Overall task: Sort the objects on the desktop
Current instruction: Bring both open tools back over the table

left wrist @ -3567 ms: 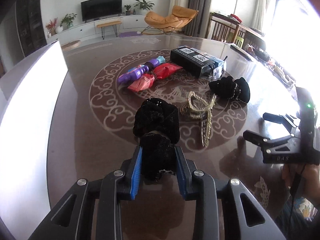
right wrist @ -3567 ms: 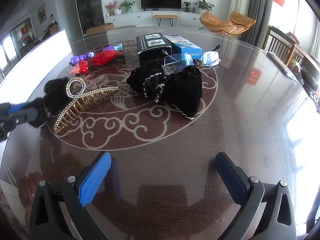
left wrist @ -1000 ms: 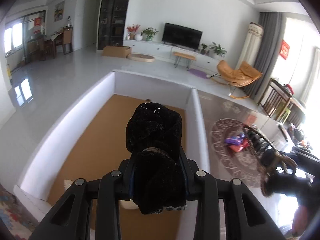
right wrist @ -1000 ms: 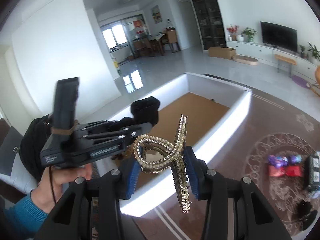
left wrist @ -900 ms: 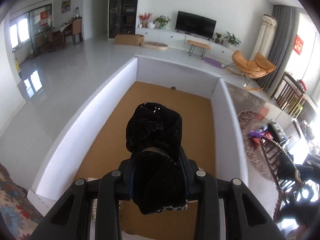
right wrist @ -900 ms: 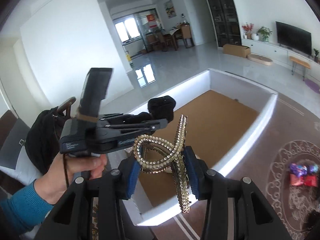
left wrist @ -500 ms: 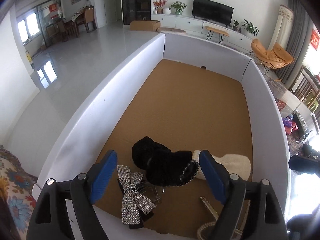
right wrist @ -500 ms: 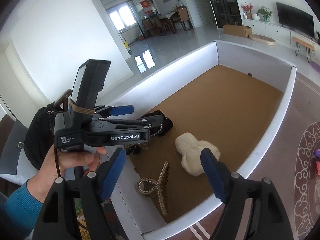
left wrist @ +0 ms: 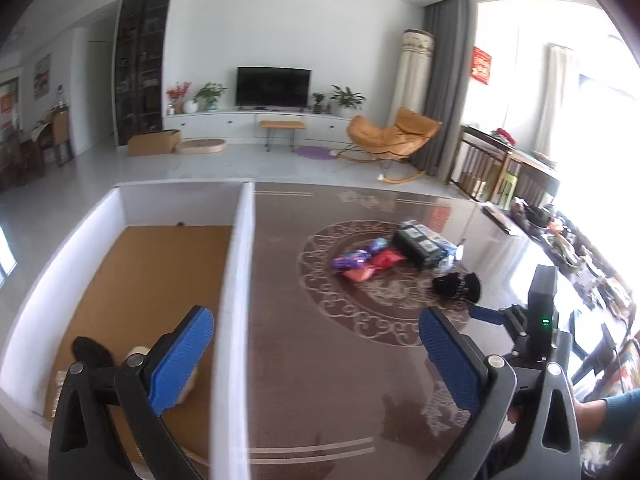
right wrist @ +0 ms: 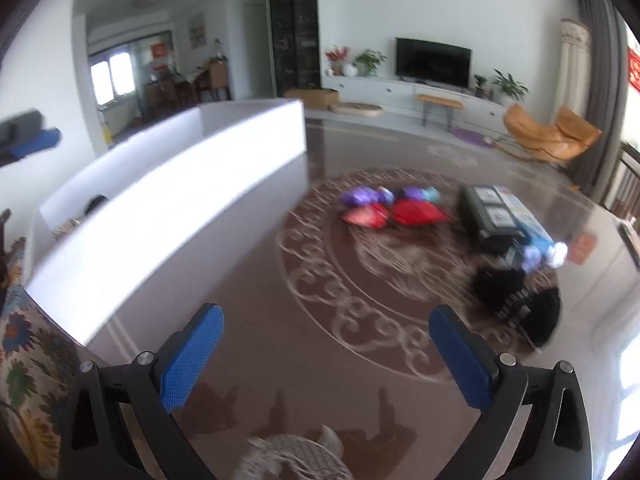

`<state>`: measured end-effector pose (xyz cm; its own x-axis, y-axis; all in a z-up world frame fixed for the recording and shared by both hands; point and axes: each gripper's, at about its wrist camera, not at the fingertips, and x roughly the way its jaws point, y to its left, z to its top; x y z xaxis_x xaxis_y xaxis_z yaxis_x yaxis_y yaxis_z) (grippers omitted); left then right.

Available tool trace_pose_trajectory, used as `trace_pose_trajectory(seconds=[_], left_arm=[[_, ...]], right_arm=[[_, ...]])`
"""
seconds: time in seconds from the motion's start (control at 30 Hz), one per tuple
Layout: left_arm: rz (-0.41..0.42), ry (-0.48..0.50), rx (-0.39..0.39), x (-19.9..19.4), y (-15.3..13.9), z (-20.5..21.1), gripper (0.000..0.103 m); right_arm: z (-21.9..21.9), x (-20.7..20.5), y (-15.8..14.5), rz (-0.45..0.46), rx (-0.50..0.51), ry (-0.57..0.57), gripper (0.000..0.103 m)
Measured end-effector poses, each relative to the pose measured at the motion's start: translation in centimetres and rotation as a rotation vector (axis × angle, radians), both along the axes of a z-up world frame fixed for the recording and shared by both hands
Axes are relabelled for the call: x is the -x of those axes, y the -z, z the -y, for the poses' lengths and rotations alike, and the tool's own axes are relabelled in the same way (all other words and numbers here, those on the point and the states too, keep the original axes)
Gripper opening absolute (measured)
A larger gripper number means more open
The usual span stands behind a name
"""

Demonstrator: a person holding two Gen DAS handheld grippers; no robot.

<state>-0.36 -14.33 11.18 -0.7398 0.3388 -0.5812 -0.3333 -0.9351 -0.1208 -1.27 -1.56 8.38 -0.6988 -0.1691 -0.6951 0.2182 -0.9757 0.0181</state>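
Desktop objects: a black bow (right wrist: pixel 516 300), red packets (right wrist: pixel 394 213), purple packets (right wrist: pixel 362 197) and a dark carton (right wrist: pixel 490 218) lie clustered on the medallion at the middle of the table (right wrist: pixel 280 344), waiting to be sorted.
White bin (left wrist: pixel 236 264): stands at the table's left edge, so pieces can be carried straight across; a black item (left wrist: pixel 90 354) and a pale one lie at its near end.
Left claw (left wrist: pixel 316 356): spread wide and empty, hovering over the bin's right wall.
Right claw (right wrist: pixel 326 360): spread wide and empty, low over the near table, facing the pile, likely lined up for the next pick; its view is motion-blurred.
Judged progress: partway, with the pile unsorted.
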Motion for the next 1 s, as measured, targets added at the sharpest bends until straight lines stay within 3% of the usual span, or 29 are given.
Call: trace_pose_trajectory(seconds=[0.17, 0.3, 0.4, 0.67, 0.83, 1.0], left_arm=[[0.103, 0.083, -0.006, 1.6, 5.9, -8.1, 0.103], [0.217, 0.044, 0.019, 5.0, 11.7, -11.5, 0.103], [0.245, 0.01, 0.058, 7.0, 13.9, -12.7, 0.103], [0.262, -0.008, 0.2, 10.7, 15.8, -13.9, 0.103], [0.252, -0.046, 0.136, 10.5, 16.2, -12.4, 0.103], [0.272, -0.082, 0.123, 10.9, 16.4, -11.8, 0.103]], right_arm=[[-9.0, -2.2, 3.0, 0.103, -0.04, 0.168, 0.103], [-11.6, -1.5, 4.9, 0.156, -0.06, 0.207, 0.103], [-12.1, -1.4, 5.2, 0.173, -0.027, 0.212, 0.103], [-11.9, -0.6, 5.6, 0.178, -0.028, 0.219, 0.103], [-11.8, -0.5, 5.9, 0.175, -0.036, 0.237, 0.103], [-11.9, -0.2, 6.1, 0.175, -0.038, 0.253, 0.103]])
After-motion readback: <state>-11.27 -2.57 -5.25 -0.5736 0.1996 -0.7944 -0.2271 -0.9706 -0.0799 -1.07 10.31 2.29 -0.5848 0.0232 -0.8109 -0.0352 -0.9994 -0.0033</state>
